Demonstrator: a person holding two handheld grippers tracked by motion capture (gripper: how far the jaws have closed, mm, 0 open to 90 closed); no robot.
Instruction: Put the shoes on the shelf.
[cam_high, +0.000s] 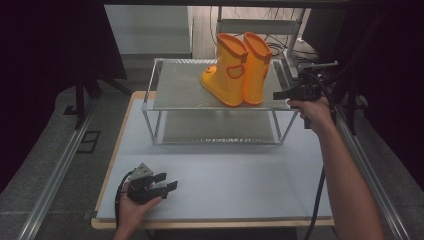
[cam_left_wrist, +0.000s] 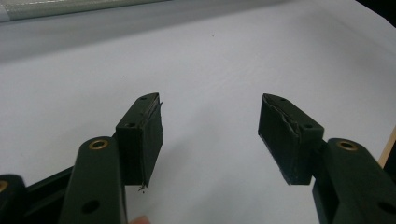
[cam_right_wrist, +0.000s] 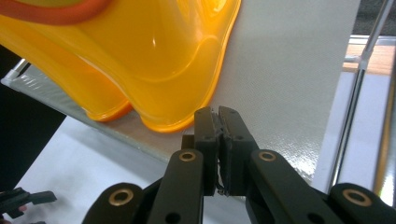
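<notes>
Boots (cam_high: 237, 70) on shelf, just beside shut R gripper (cam_high: 281, 95).

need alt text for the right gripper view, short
The right claw, jaws shut with nothing between them, points at the sole edge of a pair of yellow rain boots standing on a grey shelf.

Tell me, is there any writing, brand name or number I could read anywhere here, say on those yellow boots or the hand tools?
None: no readable text in these pictures.
Yellow boots: only orange trim and a small duck face on one toe, no lettering.
Metal shelf rack: plain.
Left gripper and right gripper: plain black, just brass rivets, no markings.
White table: blank.
</notes>
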